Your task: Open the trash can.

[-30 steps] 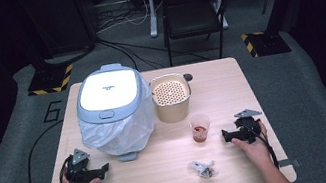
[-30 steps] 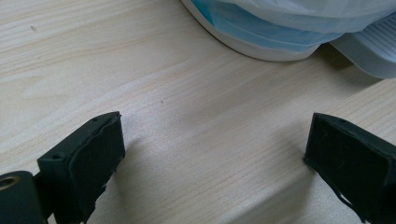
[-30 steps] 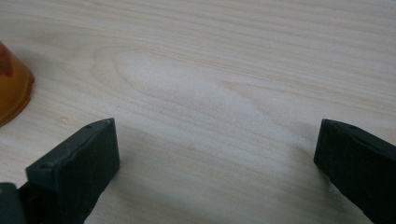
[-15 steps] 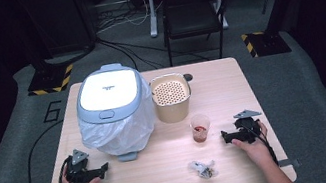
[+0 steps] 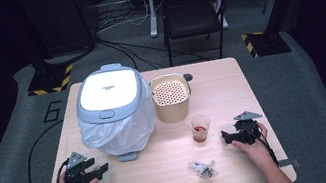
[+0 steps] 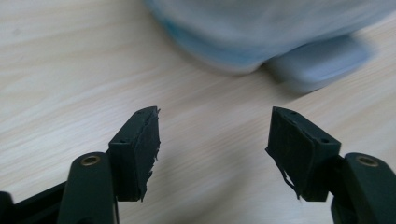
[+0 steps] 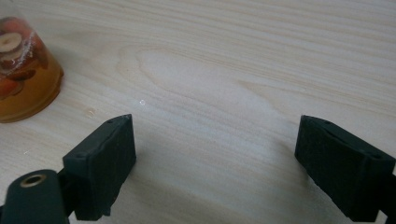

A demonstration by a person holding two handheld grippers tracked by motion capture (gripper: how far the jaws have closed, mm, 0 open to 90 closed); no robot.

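My left gripper [image 5: 105,167] rests on the table near the front left, held by a hand. In the left gripper view its jaws [image 6: 215,116] stand apart over bare wood; they have just been closing, with nothing between them. Just ahead is a blurred blue-grey cooker [image 6: 243,42]. My right gripper [image 5: 224,136] lies at the front right, pointing left toward a clear cup [image 5: 201,128] of reddish pieces in liquid. Its jaws [image 7: 215,123] are wide and empty and have just closed a little. The cup [image 7: 23,70] stands to the upper left.
The white-topped cooker [image 5: 111,103] sits in a clear plastic bag at the table's back left. A beige pot [image 5: 171,100] with a perforated insert stands beside it. A crumpled wrapper [image 5: 204,168] lies near the front edge. A chair [image 5: 192,10] stands behind the table.
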